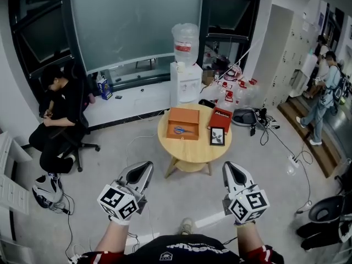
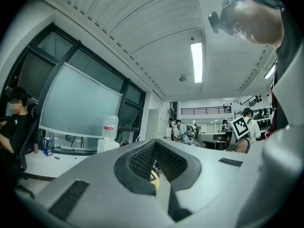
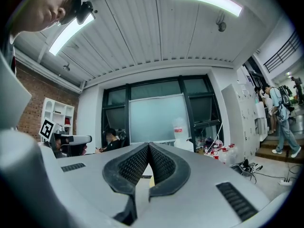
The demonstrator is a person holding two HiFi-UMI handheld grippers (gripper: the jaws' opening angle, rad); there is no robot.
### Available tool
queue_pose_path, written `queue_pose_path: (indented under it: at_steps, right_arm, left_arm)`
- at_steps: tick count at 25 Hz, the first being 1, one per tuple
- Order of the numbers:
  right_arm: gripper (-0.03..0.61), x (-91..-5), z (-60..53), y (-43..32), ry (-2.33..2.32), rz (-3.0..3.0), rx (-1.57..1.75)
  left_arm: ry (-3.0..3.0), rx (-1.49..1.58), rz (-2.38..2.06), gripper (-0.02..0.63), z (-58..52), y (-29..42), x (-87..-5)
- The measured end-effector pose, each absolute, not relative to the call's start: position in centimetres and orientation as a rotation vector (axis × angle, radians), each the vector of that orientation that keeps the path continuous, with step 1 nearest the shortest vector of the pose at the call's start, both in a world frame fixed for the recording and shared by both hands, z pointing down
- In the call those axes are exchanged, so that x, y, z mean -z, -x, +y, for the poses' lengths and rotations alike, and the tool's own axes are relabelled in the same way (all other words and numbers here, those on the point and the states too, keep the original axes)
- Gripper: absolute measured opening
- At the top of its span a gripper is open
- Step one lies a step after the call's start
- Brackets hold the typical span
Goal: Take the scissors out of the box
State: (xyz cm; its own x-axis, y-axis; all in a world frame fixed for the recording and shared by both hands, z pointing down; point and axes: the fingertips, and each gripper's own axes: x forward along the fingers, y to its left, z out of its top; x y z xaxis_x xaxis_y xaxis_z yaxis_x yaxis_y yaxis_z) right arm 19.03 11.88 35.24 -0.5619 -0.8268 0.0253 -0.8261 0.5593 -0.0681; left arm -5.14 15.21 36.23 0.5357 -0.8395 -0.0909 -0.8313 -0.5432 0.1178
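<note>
Scissors [image 1: 180, 130], blue-handled, lie flat inside open orange box [image 1: 184, 116]. Box sits on left part of round bench [image 1: 192, 150].

Task not started, by the look: scissors untouched, both tools well short of bench.

Left tool [image 1: 144, 168] pressed together, empty. Right tool [image 1: 231, 168] same.

Bare floor ahead gives clear approach. Cables [image 1: 263, 120] lie right of bench, seated person [image 1: 58, 114] well left.

Left gripper [image 1: 141, 172] and right gripper [image 1: 235, 173] are held level side by side, short of the table [image 1: 192, 147], jaws closed on nothing.
</note>
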Motion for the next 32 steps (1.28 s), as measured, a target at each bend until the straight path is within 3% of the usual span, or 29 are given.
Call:
queue_pose_path:
  at_steps: [32]
  right_arm:
    - [0.028,-38.0,-5.9,-22.3,1.241,2.863,0.227]
  left_arm:
    - [-2.645,0.045,-1.606,0.015,0.1,-0.3,-37.1]
